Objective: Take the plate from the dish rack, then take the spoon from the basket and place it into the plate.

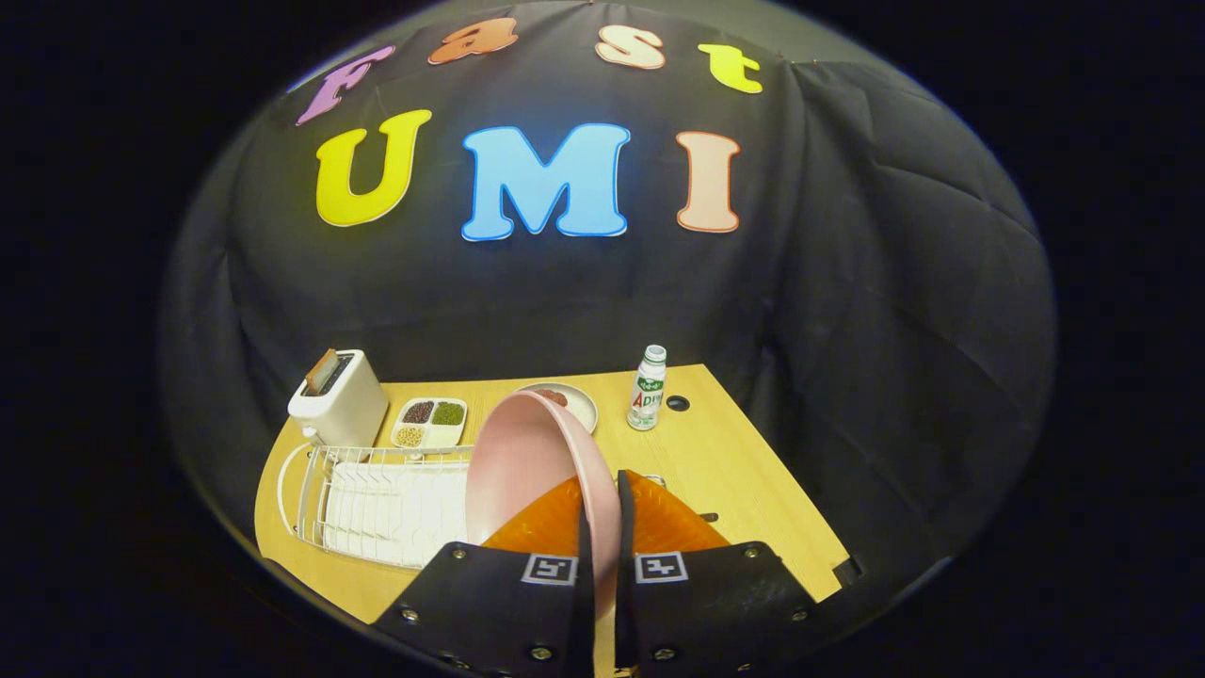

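Gripper view: gripper (602, 556) fingers narrow, clamped on rim of pink plate (522, 471), held tilted on edge above the orange basket (659, 523), beside the dish rack (377, 504) at the desk (734, 471) near-left corner. Risks, judged: thin rim grip slips, plate swings, knocks basket. Spoon can't be made out.

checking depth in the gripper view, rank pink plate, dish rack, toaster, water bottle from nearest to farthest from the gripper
1. Pink plate: clamped on edge between the fingers of the gripper.
2. Dish rack: just ahead, to the left of the fingers.
3. Toaster beyond the rack and water bottle at the table's far edge: too close to call.
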Tool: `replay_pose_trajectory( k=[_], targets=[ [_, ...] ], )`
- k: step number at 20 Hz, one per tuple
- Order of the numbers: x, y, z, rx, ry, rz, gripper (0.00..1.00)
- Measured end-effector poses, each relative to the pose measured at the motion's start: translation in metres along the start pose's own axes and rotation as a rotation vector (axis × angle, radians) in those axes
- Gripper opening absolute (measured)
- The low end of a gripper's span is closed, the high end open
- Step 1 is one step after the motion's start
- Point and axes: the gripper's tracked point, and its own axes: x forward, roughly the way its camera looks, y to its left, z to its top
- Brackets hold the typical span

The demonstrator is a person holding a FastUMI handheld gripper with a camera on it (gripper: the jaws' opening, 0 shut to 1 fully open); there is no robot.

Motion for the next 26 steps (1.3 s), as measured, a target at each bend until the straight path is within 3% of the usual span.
replay_pose_trajectory(
  k=[5, 13, 20, 23, 26],
  targets=[
    [-0.009, -0.033, -0.041, 0.087, 0.053, 0.094, 0.08],
    [0.001, -0.039, -0.122, 0.235, 0.154, 0.379, 0.08],
    [0.033, -0.036, -0.212, 0.289, 0.294, 0.492, 0.08],
    [0.048, -0.033, -0.236, 0.294, 0.327, 0.505, 0.08],
    [0.054, -0.014, -0.248, 0.315, 0.356, 0.57, 0.08]
  ],
)
